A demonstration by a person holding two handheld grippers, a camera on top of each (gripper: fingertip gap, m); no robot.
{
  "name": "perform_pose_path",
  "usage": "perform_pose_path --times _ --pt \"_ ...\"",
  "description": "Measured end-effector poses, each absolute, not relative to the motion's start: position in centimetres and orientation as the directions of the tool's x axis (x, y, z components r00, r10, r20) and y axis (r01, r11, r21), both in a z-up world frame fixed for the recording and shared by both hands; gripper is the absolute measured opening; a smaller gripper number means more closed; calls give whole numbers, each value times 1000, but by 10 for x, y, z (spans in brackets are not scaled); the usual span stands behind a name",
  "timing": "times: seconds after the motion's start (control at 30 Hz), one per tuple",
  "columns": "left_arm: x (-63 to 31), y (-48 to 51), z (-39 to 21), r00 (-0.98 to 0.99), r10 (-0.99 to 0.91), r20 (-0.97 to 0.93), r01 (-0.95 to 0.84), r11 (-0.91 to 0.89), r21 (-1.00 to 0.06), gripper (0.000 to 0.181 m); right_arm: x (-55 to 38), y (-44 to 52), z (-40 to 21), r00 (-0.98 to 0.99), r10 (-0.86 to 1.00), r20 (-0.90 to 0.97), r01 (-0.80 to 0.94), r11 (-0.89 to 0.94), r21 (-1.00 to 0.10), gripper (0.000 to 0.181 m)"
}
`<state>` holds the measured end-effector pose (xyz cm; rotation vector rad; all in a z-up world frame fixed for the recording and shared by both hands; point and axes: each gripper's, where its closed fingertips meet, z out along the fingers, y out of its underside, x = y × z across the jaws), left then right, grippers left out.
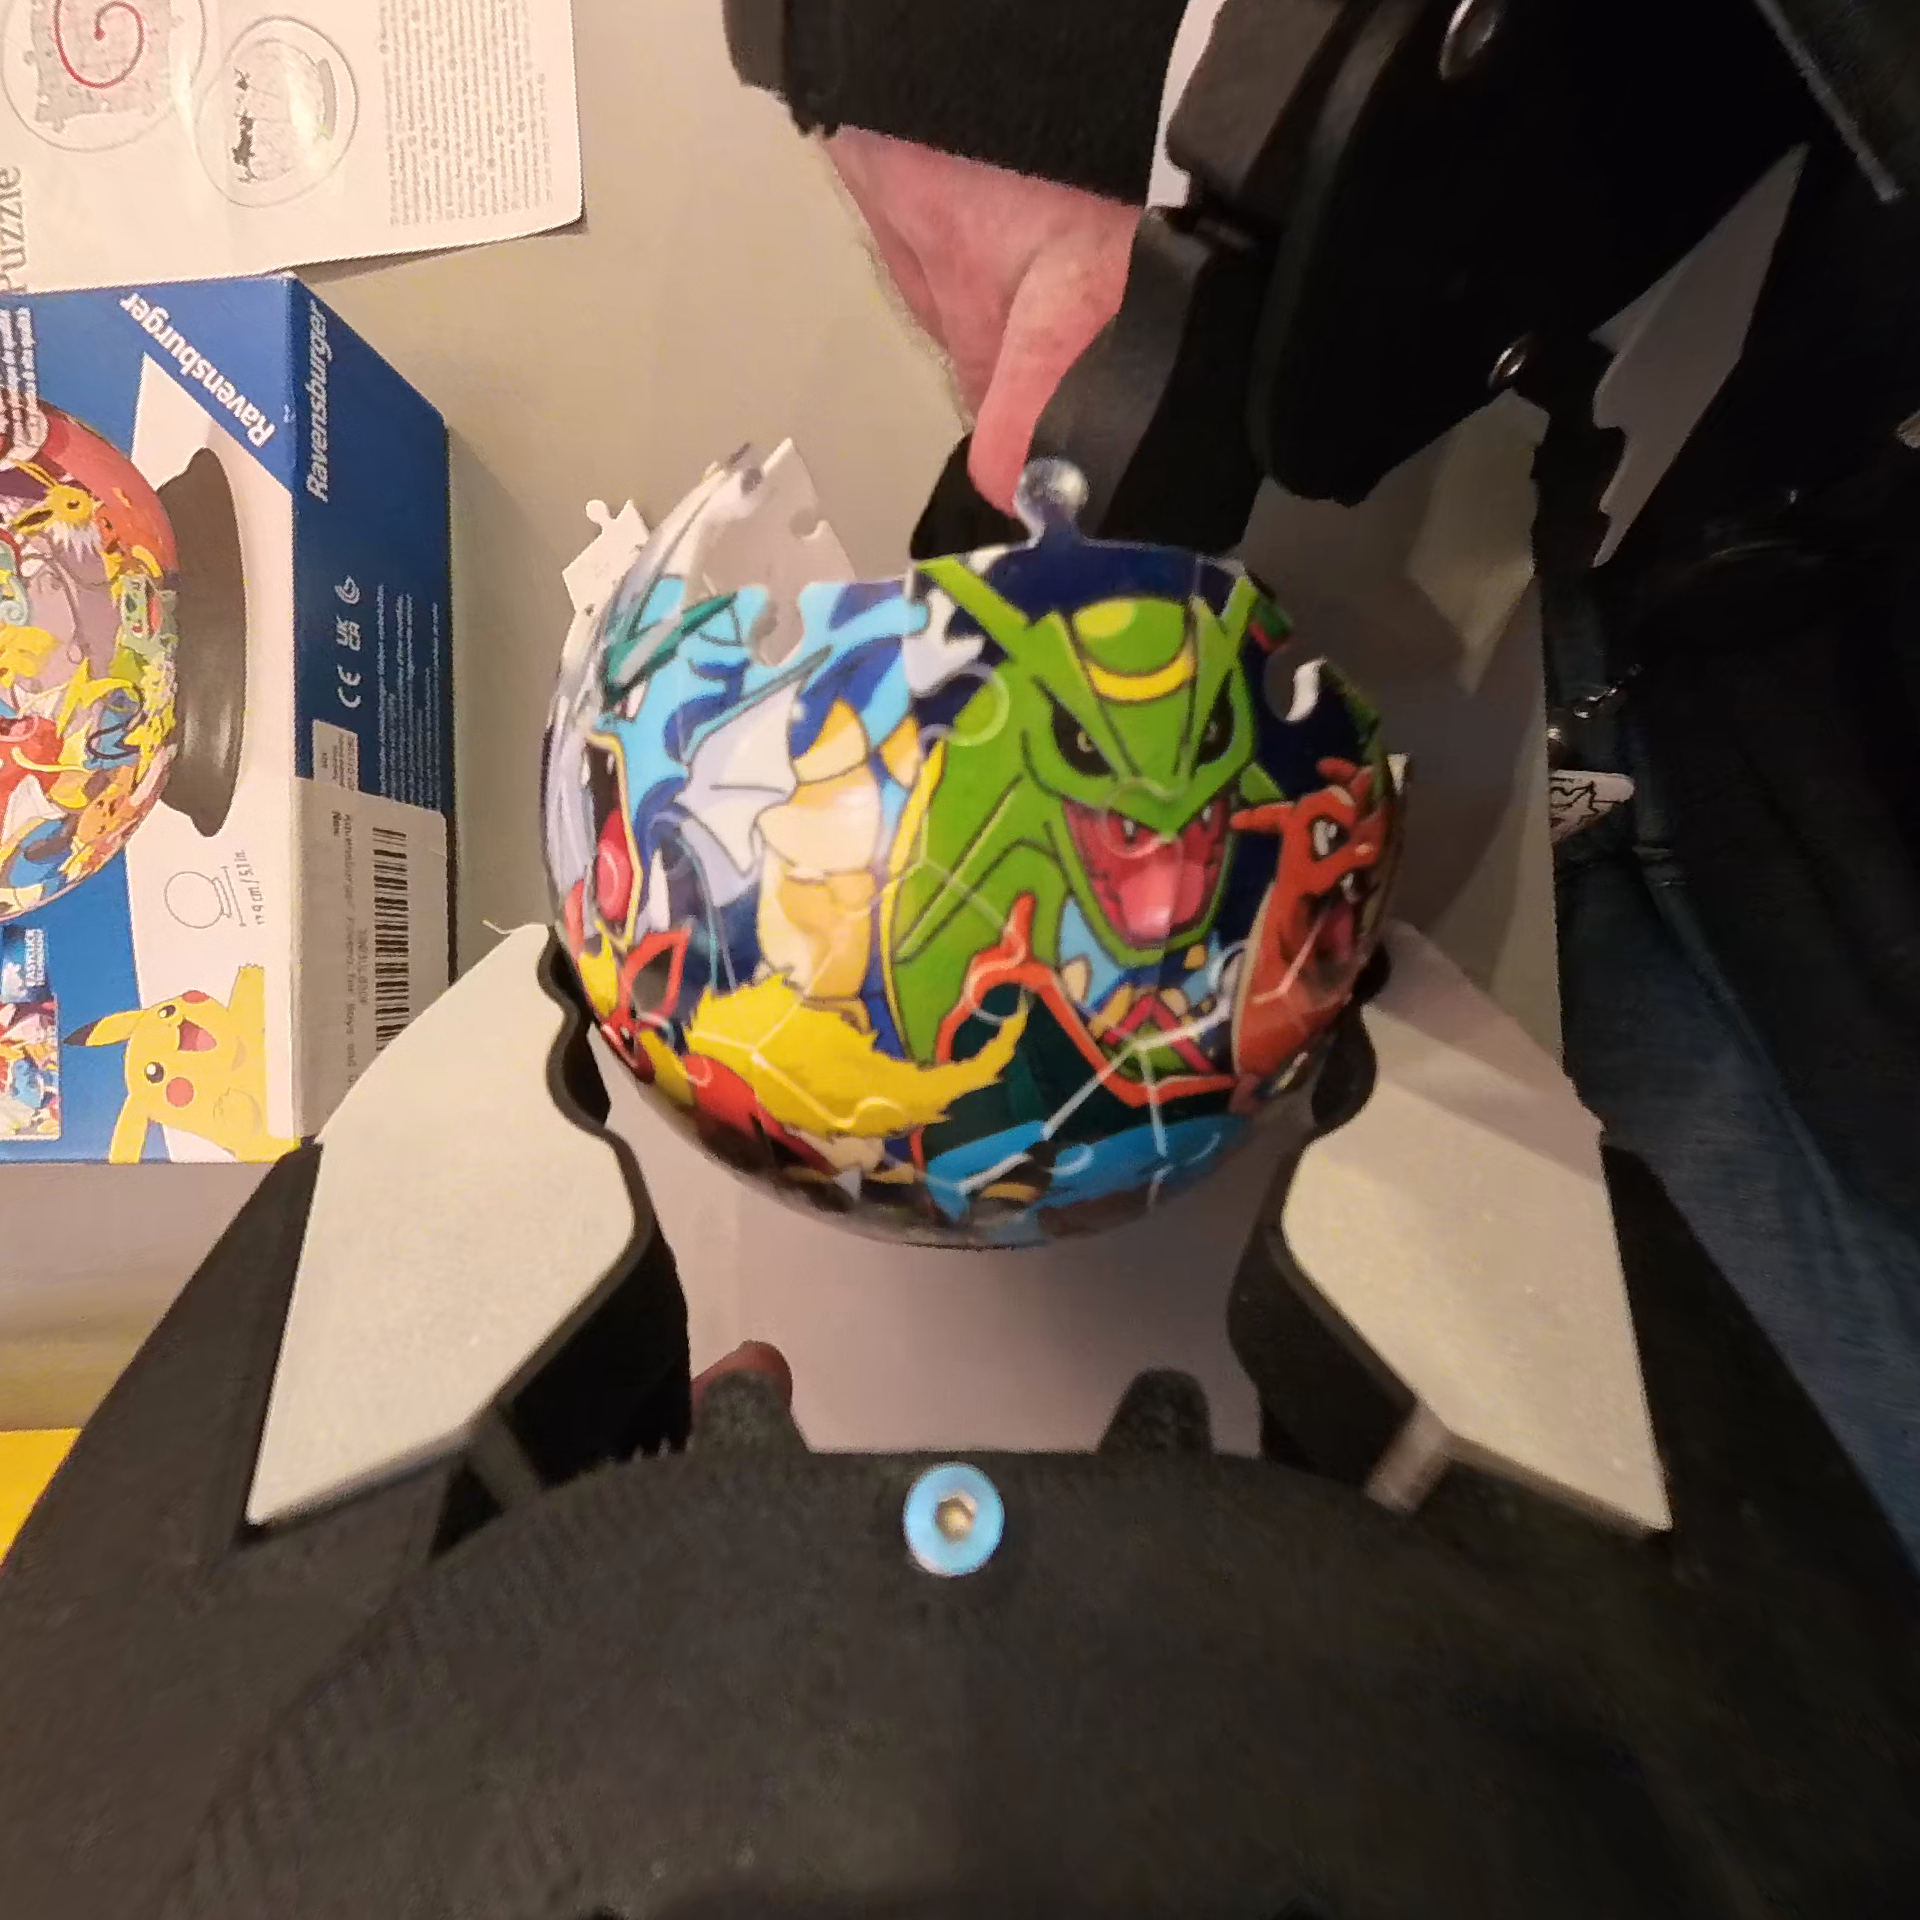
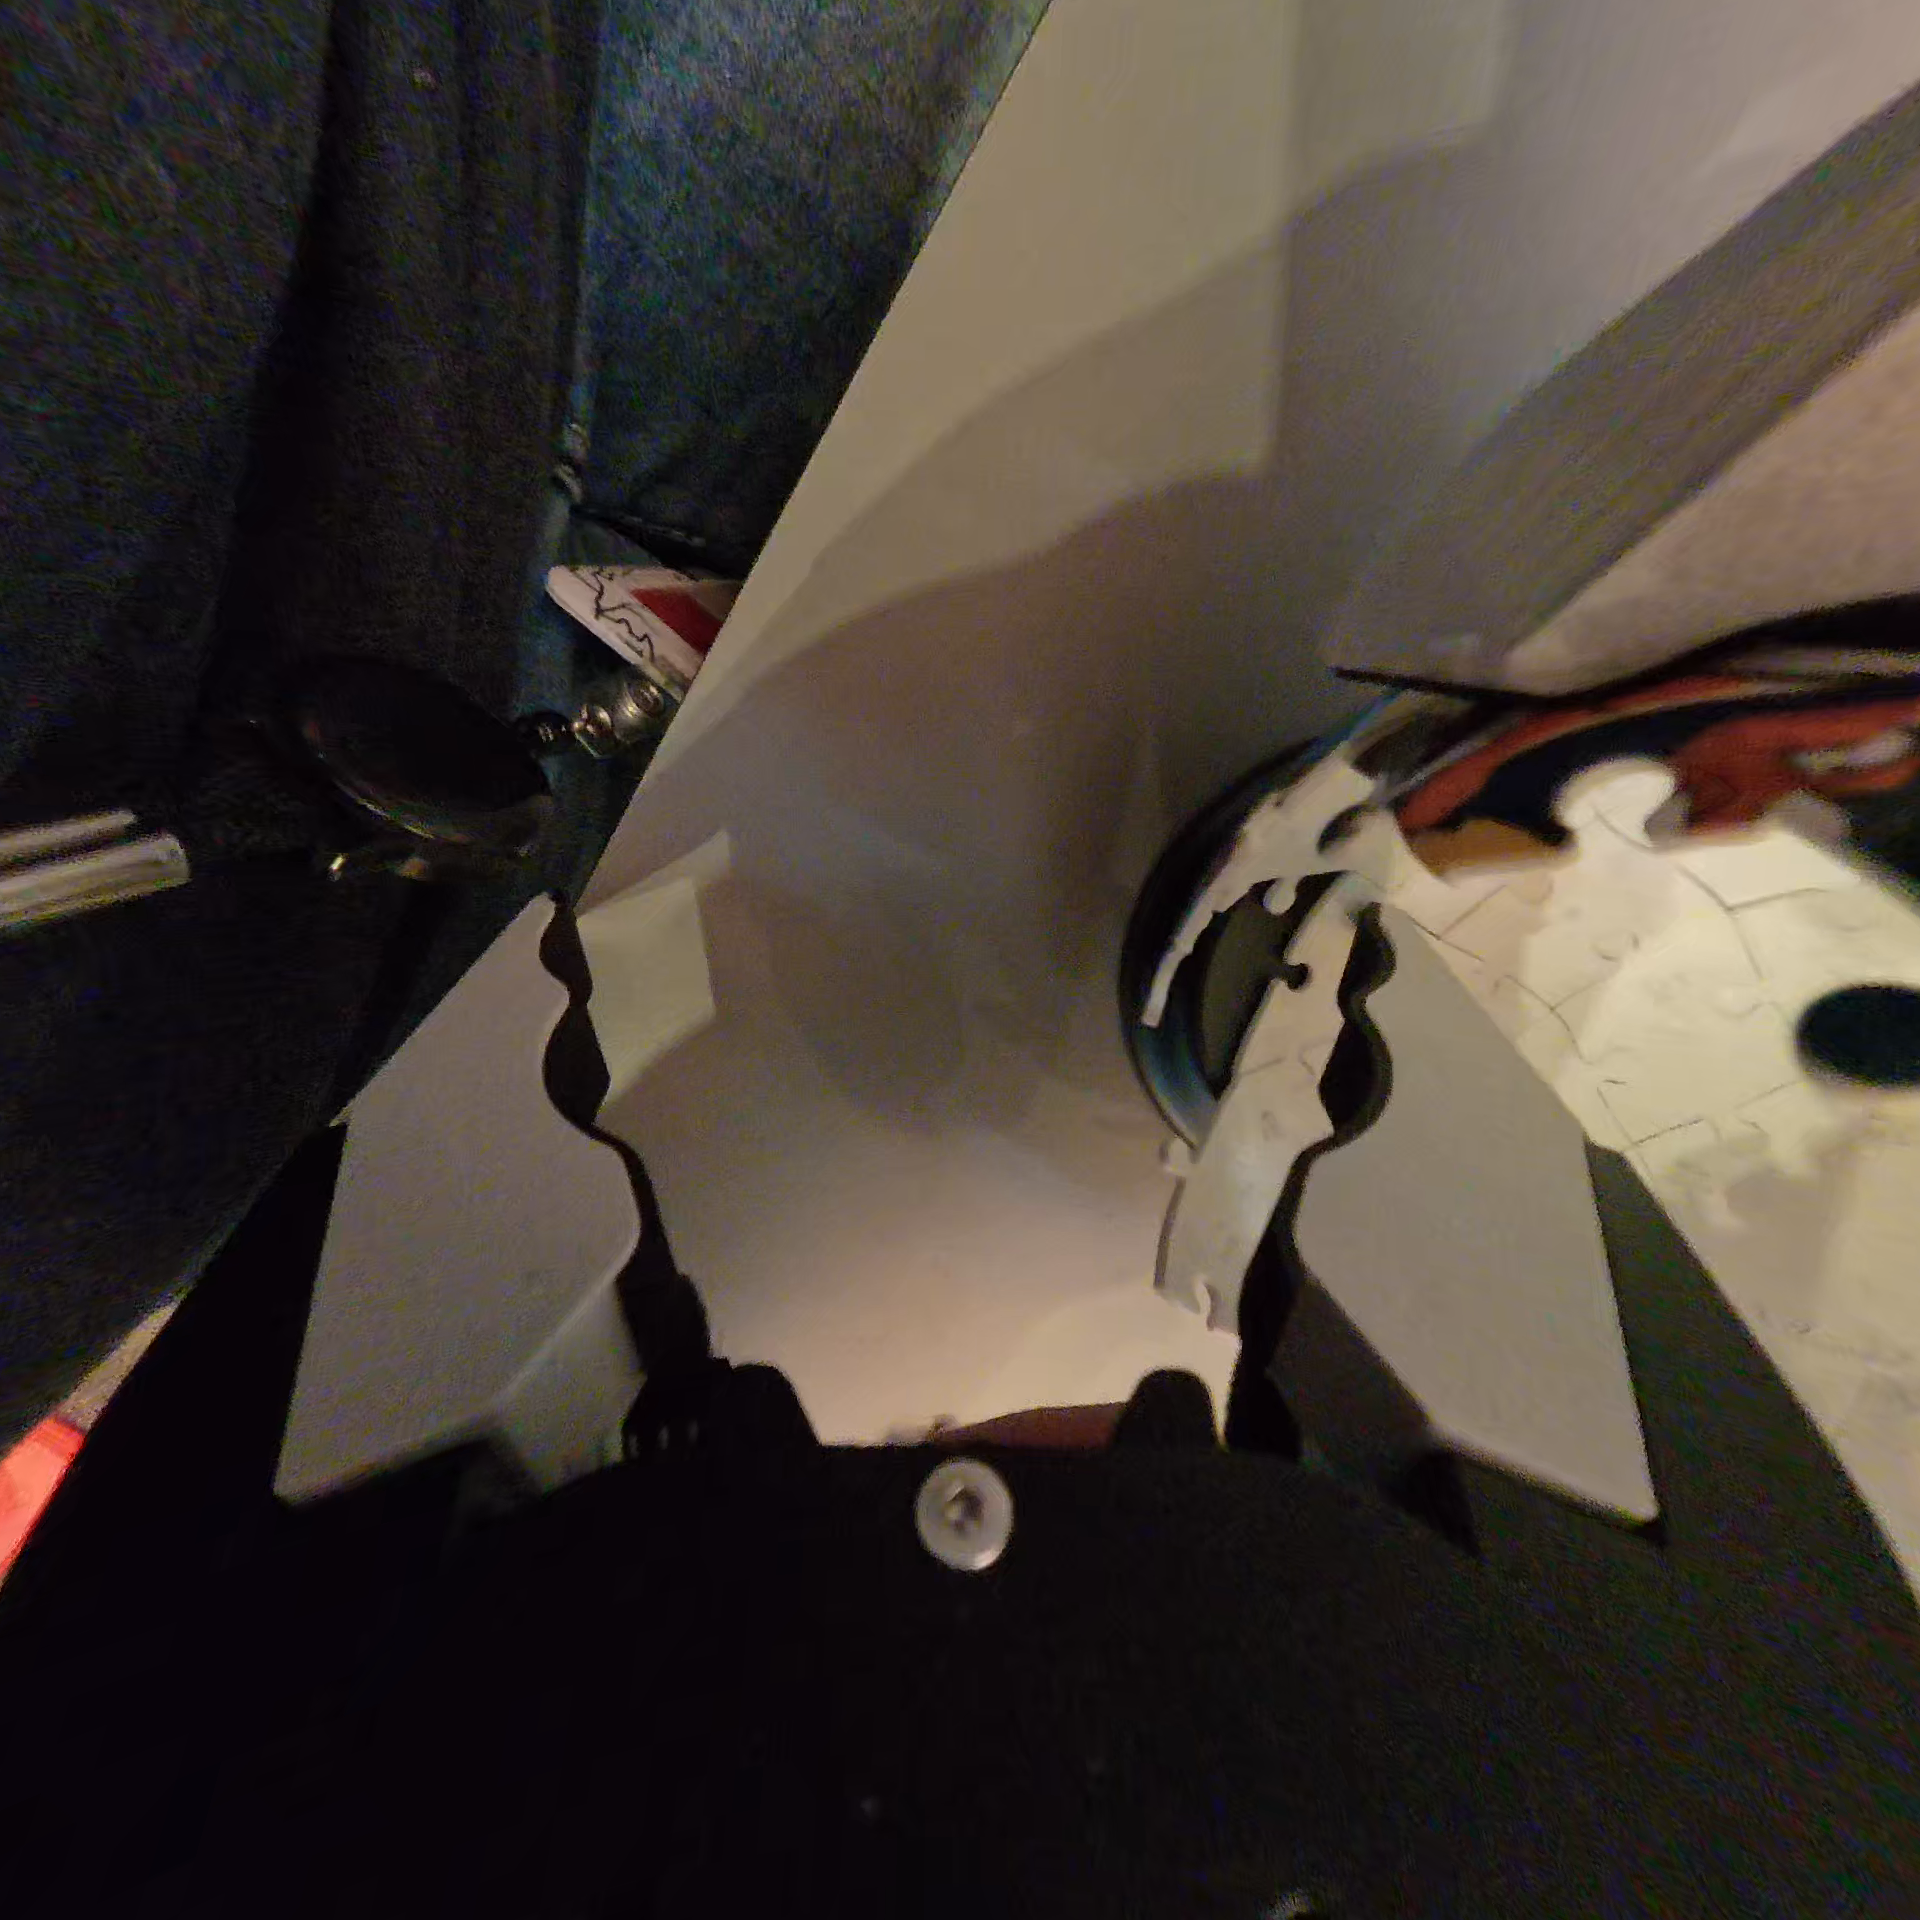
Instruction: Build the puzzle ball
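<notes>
The puzzle ball (image 1: 966, 883) is held off the table (image 1: 665, 343) between the two fingers of the left gripper (image 1: 966, 997), which are clamped on its lower sides. This grip appears chosen so that the open, unfinished top is kept facing away from the camera and free for work. The ball is mostly built; a ragged gap is left at the upper left, where white backs of pieces (image 1: 748, 509) are exposed, and a single tab (image 1: 1051, 494) stands up from the top edge.

The right gripper (image 1: 1195, 436) is brought down over that top edge, held by a hand (image 1: 987, 301) in a dark sleeve. In its own wrist view its fingers (image 2: 1351, 1039) are seen spread apart, with nothing gripped between them; the right-hand finger is laid against the curved white inner wall of the ball (image 2: 1621, 997), probably to press or steady a piece from inside. Whether a piece is being seated cannot be told.

The puzzle box (image 1: 208, 727) and an instruction sheet (image 1: 291, 125) are left on the table to the left, well apart from the ball, presumably kept for reference.
</notes>
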<state>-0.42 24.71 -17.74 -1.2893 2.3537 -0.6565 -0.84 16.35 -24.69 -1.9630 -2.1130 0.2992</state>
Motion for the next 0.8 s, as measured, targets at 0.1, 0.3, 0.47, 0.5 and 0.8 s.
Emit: perform_pose_path --times 0.1,0.3,0.47,0.5,0.8 --pt "-4 247 -177 -510 -854 -101 -678 472 -563 133 -8 163 -248 -69 997 38 956 77 -282 141" --pt "-4 247 -177 -507 -856 -99 -681 469 -562 133 -7 163 -249 -93 995 40 965 100 -243 143" --pt "-5 248 -179 -498 -861 -101 -685 462 -563 133 -4 164 -238 -44 997 60 950 60 -307 137" --pt "-5 248 -179 -496 -862 -101 -685 460 -565 133 -2 162 -232 -31 997 64 943 51 -328 133" --pt "-4 248 -179 -472 -876 -98 -692 437 -575 133 49 196 -147 473 880 -41 614 -363 -701 64"
